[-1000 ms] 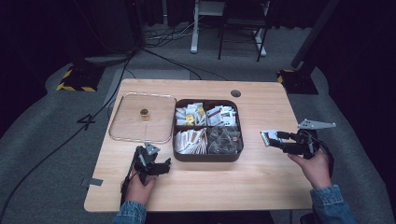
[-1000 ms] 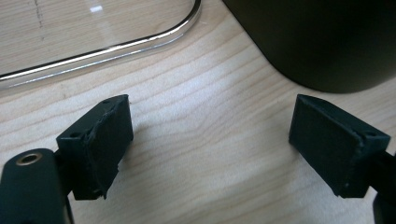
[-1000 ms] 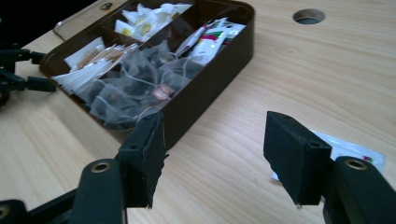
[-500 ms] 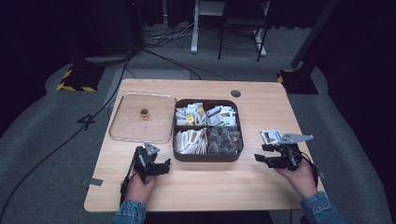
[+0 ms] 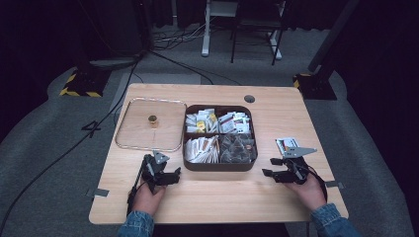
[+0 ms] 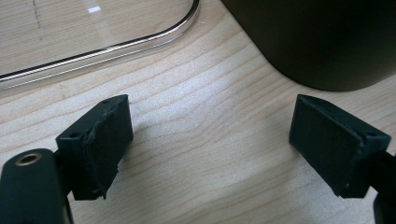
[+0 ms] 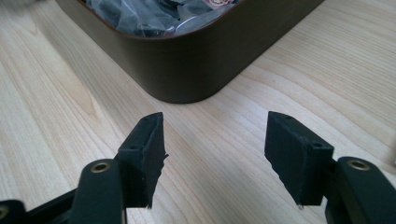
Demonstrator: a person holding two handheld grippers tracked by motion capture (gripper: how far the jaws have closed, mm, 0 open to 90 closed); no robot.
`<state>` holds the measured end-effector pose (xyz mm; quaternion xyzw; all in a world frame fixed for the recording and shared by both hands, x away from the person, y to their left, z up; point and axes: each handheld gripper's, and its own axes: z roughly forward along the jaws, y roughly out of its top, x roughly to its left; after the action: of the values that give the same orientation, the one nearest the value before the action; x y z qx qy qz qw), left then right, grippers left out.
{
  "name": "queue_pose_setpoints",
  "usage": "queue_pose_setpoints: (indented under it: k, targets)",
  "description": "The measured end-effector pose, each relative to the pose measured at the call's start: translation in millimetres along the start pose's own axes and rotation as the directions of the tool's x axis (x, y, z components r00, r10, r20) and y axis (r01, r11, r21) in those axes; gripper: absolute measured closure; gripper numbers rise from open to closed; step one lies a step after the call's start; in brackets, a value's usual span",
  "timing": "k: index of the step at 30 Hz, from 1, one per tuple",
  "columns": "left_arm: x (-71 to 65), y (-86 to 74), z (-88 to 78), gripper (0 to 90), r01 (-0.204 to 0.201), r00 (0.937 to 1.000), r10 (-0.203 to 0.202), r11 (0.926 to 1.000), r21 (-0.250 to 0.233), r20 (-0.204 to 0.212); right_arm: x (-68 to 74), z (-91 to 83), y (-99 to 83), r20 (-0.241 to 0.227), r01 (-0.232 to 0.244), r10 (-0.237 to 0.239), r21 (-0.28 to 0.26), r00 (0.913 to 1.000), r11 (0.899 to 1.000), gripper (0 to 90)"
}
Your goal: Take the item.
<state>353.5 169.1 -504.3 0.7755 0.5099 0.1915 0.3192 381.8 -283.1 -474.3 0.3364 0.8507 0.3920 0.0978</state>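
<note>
A dark brown box [image 5: 217, 164] with compartments of tea bags and sachets stands mid-table. My left gripper [image 5: 174, 176] rests low by the box's front left corner, jaws open over bare wood. In the left gripper view the left gripper [image 6: 210, 135] is empty, with the box's corner [image 6: 327, 42] ahead on the right. My right gripper [image 5: 269, 167] sits by the box's front right corner, open and pointing left. In the right gripper view the right gripper [image 7: 215, 144] holds nothing, and the box wall [image 7: 196, 60] with dark sachets is just ahead.
A clear lid [image 5: 129, 134] with a small knob [image 5: 152, 119] lies flat left of the box; its rim [image 6: 116, 46] runs past the left gripper. A white and red packet [image 5: 284, 143] lies on the table right of the box. A cable hole [image 5: 249, 98] is at the back.
My right hand has come down and moved left toward the box's front right corner, jaws staying open. The left hand has kept still.
</note>
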Motion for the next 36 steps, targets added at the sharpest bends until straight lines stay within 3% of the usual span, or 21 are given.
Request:
queue_pose_setpoints:
  k: [5,19,22,23,28,36]
  targets:
    - [0.4,1.0,0.7,13.6,-0.005,1.0,0.005,1.0,0.002,0.003,3.5,8.0,-4.2,0.024,0.037,-0.038,0.022,0.999,0.999,36.0]
    - [0.3,3.3,2.9,13.6,-0.01,1.0,0.01,1.0,0.001,0.002,8.2,12.8,-11.7,0.07,0.069,-0.072,0.038,0.995,0.997,30.7]
    - [0.2,3.8,3.4,13.6,-0.01,0.9999,0.01,0.9999,0.002,0.003,8.9,14.8,-14.1,0.081,0.077,-0.081,0.046,0.9934,0.996,27.5]
    - [0.4,4.1,3.5,13.6,-0.012,0.9999,0.012,0.9999,0.002,0.001,9.1,17.9,-16.5,0.08,0.085,-0.089,0.052,0.9928,0.995,21.2]
    - [-0.3,4.1,3.8,13.6,-0.004,1.0,0.004,1.0,0.001,0.001,8.8,24.6,-19.9,0.059,0.082,-0.083,0.017,0.9948,0.996,9.8]
    - [-0.4,4.4,4.0,13.6,-0.004,1.0,0.004,1.0,0.002,0.001,9.8,27.4,-18.1,0.068,0.076,-0.078,0.027,0.9946,0.997,5.6]
